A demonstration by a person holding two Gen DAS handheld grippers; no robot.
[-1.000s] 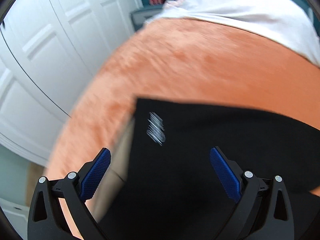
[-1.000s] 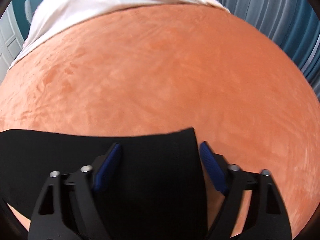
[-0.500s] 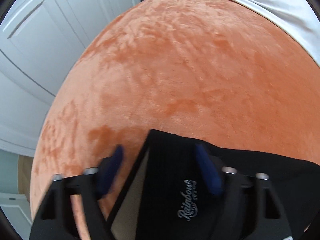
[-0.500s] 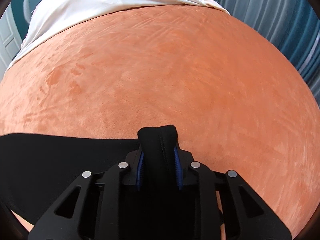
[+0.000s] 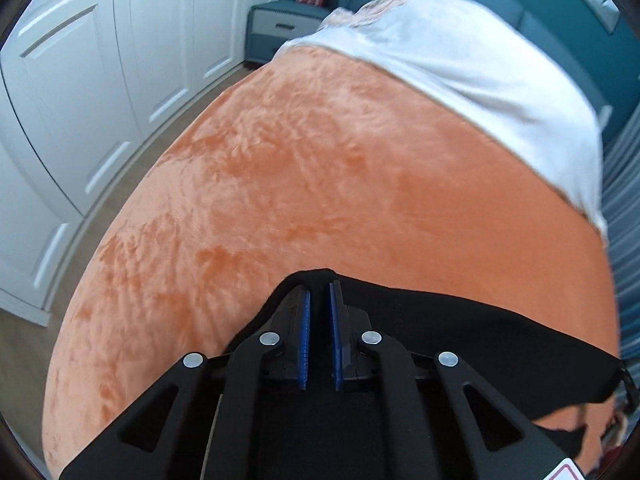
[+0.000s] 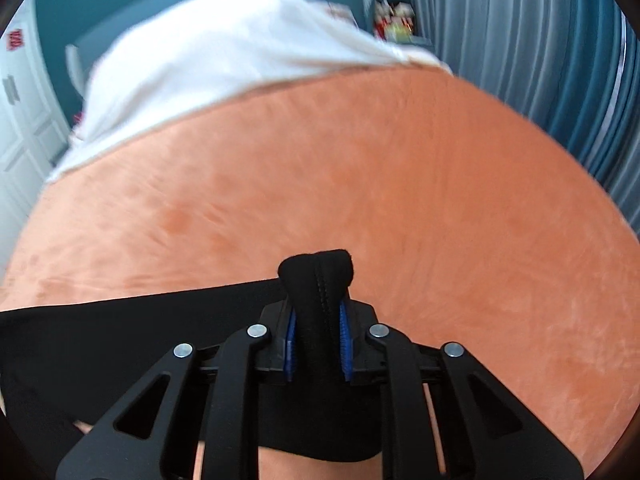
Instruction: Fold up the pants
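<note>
The black pants (image 5: 460, 336) hang stretched between my two grippers above the orange blanket (image 5: 340, 184). My left gripper (image 5: 319, 292) is shut on one corner of the pants; the cloth edge wraps over its blue pads (image 5: 305, 332). In the right wrist view my right gripper (image 6: 317, 316) is shut on the other corner, and a bunched seam of the pants (image 6: 316, 280) sticks up between its fingers. The cloth runs off to the left there (image 6: 120, 344).
A white sheet (image 5: 460, 64) covers the far end of the bed. White wardrobe doors (image 5: 80, 80) and a grey nightstand (image 5: 280, 28) stand to the left. Blue-grey curtains (image 6: 540, 60) hang to the right of the bed (image 6: 400, 180).
My left gripper has shut on the pants corner; it was open a second ago. My right gripper shut on the other corner half a second ago. Both have lifted the cloth up.
</note>
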